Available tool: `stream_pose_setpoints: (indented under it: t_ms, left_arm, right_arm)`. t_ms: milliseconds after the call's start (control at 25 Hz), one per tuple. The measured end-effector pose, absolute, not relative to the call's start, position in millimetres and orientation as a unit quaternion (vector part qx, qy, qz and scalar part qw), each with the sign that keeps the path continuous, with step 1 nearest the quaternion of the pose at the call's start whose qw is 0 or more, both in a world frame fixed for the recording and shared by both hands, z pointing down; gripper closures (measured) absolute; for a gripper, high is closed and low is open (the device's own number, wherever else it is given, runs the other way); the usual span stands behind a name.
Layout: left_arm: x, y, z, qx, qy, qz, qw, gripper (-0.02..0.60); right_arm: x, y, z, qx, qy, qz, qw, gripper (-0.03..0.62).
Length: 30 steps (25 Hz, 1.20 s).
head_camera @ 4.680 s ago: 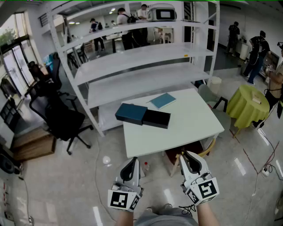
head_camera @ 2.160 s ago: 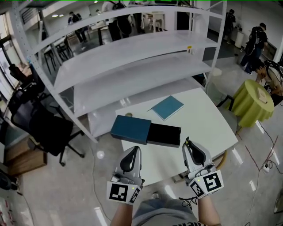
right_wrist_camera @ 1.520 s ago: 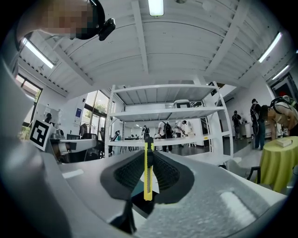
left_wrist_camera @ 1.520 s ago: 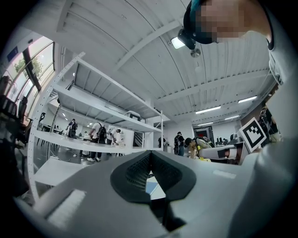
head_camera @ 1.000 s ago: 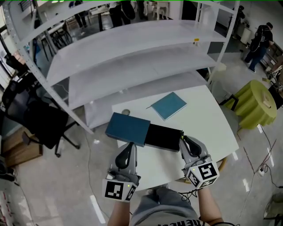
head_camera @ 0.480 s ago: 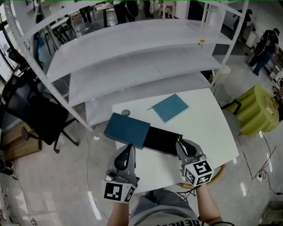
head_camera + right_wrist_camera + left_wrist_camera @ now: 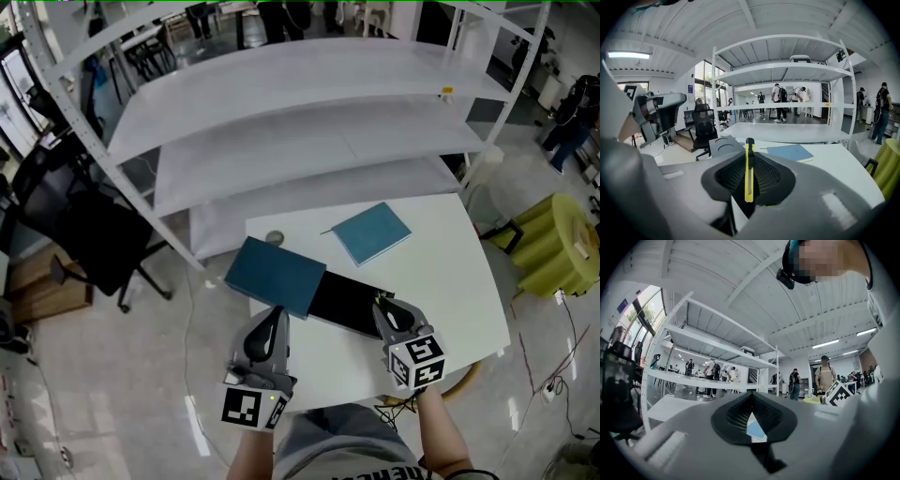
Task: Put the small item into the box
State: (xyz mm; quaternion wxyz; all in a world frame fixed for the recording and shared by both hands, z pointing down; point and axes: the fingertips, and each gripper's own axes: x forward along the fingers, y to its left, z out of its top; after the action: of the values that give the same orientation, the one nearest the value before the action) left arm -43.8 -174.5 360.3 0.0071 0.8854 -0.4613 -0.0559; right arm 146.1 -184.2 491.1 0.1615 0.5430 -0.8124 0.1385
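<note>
A black open box [image 7: 345,302] lies on the white table [image 7: 450,281], its teal lid [image 7: 275,276] resting beside it on the left. My right gripper [image 7: 381,303] is shut on a yellow utility knife [image 7: 749,169], held upright between the pads, and sits at the box's near right edge. In the right gripper view the box [image 7: 723,146] lies just ahead on the left. My left gripper [image 7: 272,323] hovers near the table's front edge below the lid; in the left gripper view the left gripper [image 7: 752,398] has its pads together with nothing held.
A teal notebook [image 7: 373,234] lies on the far side of the table, also seen as the notebook [image 7: 790,152] ahead. A small round object [image 7: 274,238] sits at the table's far left corner. White shelving [image 7: 309,103] stands behind; a black office chair [image 7: 84,234] is left.
The view has closed in on the table. Both grippers have moved forward; the right one with the knife has come up to the black box's near edge.
</note>
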Motion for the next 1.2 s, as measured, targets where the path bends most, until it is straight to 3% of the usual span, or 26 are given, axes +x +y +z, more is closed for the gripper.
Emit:
stream_pose_setpoints:
  t_ms: [1200]
  left_arm:
    - [-72,-182,376,0.85,-0.525,-0.036,0.019,0.565]
  right_arm:
    - [131,-225,591,0.455,-0.808,0.227,0.296,0.536]
